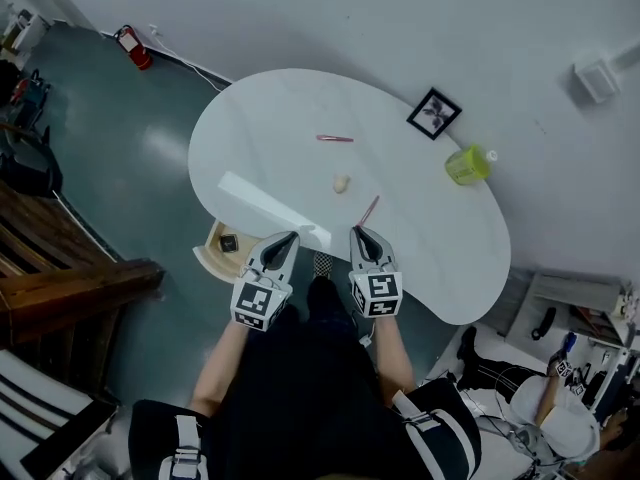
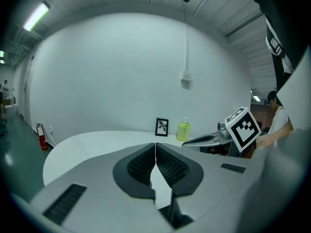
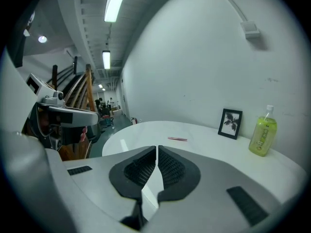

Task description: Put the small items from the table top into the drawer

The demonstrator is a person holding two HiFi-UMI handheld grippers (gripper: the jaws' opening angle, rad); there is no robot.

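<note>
On the white table (image 1: pixel 270 128) lie a pink pen (image 1: pixel 334 139), a small cream lump (image 1: pixel 341 183) and a second pink stick (image 1: pixel 368 210). The pink pen (image 3: pixel 177 139) also shows in the right gripper view. An open drawer (image 1: pixel 212 255) sticks out under the table's near left edge, with a small dark item (image 1: pixel 229 243) in it. My left gripper (image 1: pixel 285 240) hovers at the near edge, beside the drawer, its jaws together and empty. My right gripper (image 1: pixel 359 234) is just short of the second pink stick, shut on nothing.
A framed picture (image 1: pixel 434 114) and a yellow-green bottle (image 1: pixel 467 164) stand at the table's far right. A red fire extinguisher (image 1: pixel 133 47) sits on the floor by the wall. Wooden furniture (image 1: pixel 60 268) is at the left. A person (image 1: pixel 545 408) sits at the lower right.
</note>
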